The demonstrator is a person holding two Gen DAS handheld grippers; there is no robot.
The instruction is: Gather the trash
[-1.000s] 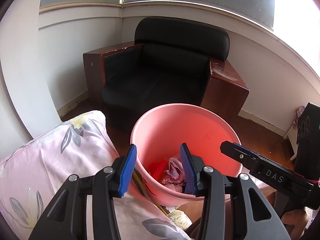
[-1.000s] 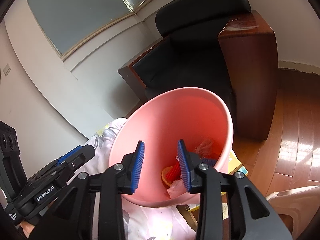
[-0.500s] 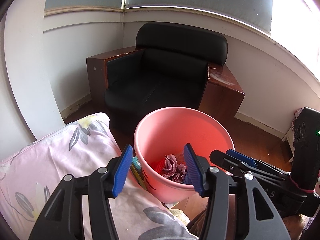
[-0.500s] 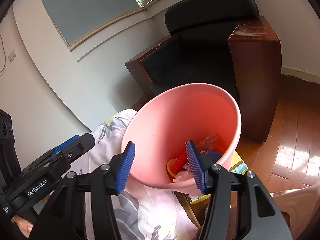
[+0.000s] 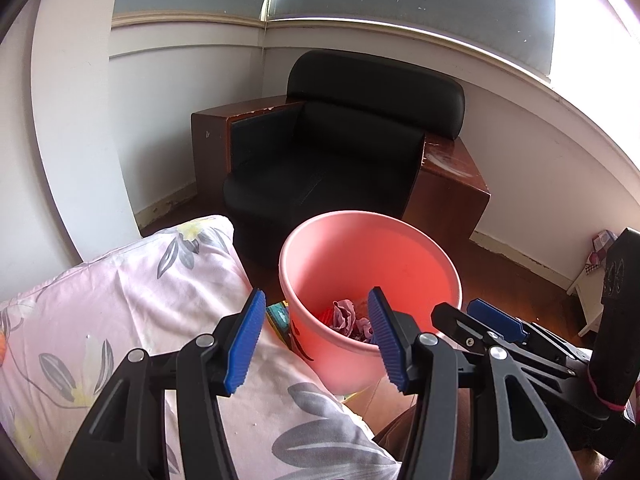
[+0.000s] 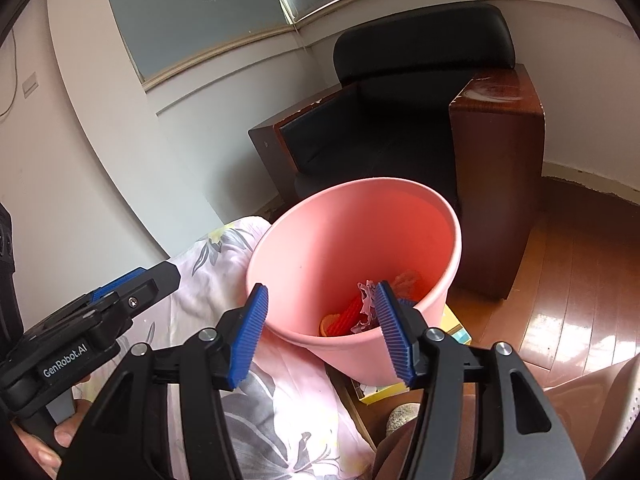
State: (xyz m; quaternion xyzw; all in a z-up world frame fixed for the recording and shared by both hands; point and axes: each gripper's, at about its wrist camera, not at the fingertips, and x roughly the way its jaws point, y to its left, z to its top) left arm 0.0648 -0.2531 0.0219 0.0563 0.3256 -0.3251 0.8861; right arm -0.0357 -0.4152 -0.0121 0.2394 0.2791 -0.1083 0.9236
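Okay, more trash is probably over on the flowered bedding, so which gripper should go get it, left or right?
Probably left. The left gripper is open, empty, and hangs over the flowered bedding. The right gripper, also open and empty, sits over the pink bin, on the floor side.

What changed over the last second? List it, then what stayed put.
Both grippers pulled back from the pink bucket, which now looks smaller. The left gripper and right gripper have just been opening; nothing is between the jaws. Unchanged: trash in the bucket, armchair, floral bedding.
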